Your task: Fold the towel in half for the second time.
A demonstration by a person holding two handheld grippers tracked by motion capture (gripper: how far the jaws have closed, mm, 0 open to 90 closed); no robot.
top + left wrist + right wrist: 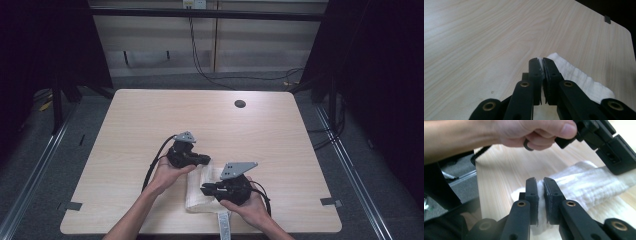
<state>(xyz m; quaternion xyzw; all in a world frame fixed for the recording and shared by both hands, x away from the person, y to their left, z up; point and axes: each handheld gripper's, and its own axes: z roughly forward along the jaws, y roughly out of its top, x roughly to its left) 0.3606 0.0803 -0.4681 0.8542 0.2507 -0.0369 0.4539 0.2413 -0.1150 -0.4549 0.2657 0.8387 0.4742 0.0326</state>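
Note:
A white folded towel point(196, 181) lies near the front of the light wooden table point(200, 120). My left gripper point(204, 160) reaches it from the left and is shut on its far corner. In the left gripper view the jaws point(542, 62) pinch a thin white edge, and the towel point(579, 77) trails off to the right. My right gripper point(206, 190) is shut on the towel's near part. Between its jaws point(541, 183) a thick fold of towel point(594, 185) is squeezed. The left hand point(529, 132) and the left gripper point(604, 142) show above it.
A dark round hole point(240, 104) sits in the table's far right part. Grey tape marks point(331, 202) lie at the front corners. A white strip point(223, 225) hangs over the front edge. Floor rails and cables surround the table.

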